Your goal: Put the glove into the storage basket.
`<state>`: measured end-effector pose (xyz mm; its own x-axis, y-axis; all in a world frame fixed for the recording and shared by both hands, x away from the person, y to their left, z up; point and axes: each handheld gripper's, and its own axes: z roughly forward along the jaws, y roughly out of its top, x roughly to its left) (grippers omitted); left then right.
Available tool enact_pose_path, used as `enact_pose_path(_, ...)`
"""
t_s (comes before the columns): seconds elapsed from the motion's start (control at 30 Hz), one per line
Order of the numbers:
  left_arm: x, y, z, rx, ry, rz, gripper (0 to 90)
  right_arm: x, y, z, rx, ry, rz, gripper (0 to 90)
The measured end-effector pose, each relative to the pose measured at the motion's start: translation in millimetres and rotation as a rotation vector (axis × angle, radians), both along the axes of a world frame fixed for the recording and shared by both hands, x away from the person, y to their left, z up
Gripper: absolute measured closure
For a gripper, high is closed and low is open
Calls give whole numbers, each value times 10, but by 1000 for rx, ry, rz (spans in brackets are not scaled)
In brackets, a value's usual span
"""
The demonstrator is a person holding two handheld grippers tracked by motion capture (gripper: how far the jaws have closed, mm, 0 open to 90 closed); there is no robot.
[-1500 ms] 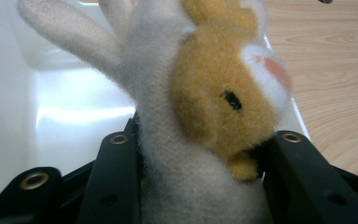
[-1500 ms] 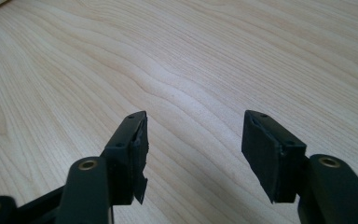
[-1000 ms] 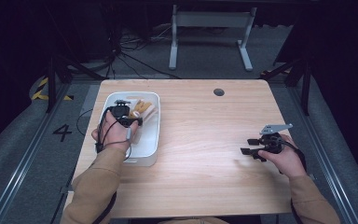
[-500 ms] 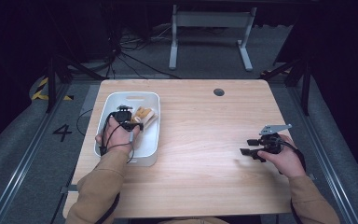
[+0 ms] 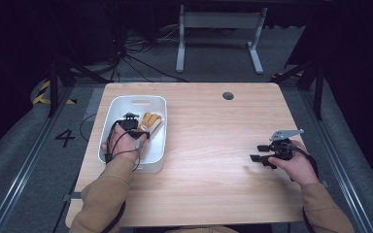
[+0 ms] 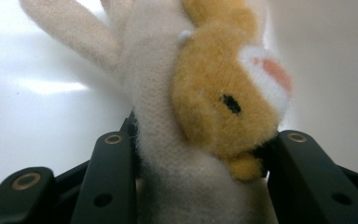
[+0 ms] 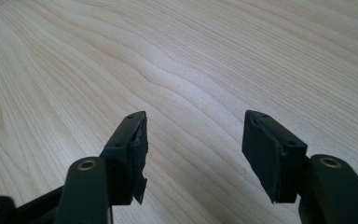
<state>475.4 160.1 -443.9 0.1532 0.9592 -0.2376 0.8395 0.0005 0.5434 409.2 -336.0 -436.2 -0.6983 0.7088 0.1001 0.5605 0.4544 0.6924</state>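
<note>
A plush toy (image 5: pixel 150 121), white with a tan head, lies inside the white bin (image 5: pixel 135 99) at the table's left. My left gripper (image 5: pixel 143 129) reaches down into the bin and is shut on the toy. In the left gripper view, both black jaws press the sides of the toy's (image 6: pixel 214 107) white body, with the left gripper (image 6: pixel 200 140) low against the bin's white wall. Its jaws have just been opening slightly, with the toy still between them. My right gripper (image 5: pixel 256 157) rests at the table's right, pointing left. The right gripper (image 7: pixel 193 135) stands open over bare wood.
The wooden table (image 5: pixel 213 141) has a round grommet hole (image 5: pixel 228 95) near its far edge. Behind the table stands a white metal frame (image 5: pixel 218 39) on dark floor with cables.
My left hand has sunk lower into the bin with the toy and shifted slightly toward the person. The right hand has kept still.
</note>
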Motion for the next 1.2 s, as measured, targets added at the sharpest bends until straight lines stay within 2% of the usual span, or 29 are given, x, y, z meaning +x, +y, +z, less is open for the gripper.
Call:
enact_pose_path(0.27, 3, 3, -9, -15, 14, 9, 538, 1, 3, -4, -7, 0, 3, 411)
enact_pose_path(0.37, 4, 0, -8, -7, 18, 12, 506, 1, 3, -3, -6, 0, 2, 411)
enact_pose_path(0.47, 8, -14, 3, -2, 14, 1, 374, 1, 1, -4, -5, 2, 1, 410)
enact_pose_path(0.5, 6, -18, 14, -5, 17, 2, 366, 3, 0, -5, -4, 3, 3, 410)
enact_pose_path(0.83, -4, 4, 56, -8, 7, -8, 344, -1, -1, 4, 3, -2, 3, 410)
enact_pose_path(1.0, -16, 3, 119, 8, 4, -23, 323, -2, -13, 24, 3, -9, 3, 410)
enact_pose_path(1.1, -11, 20, 165, 30, -22, -23, 303, -6, -20, 38, 10, -13, 0, 408)
enact_pose_path(1.2, -9, 32, 202, 33, -15, -23, 312, -8, -14, 34, 14, -10, 3, 407)
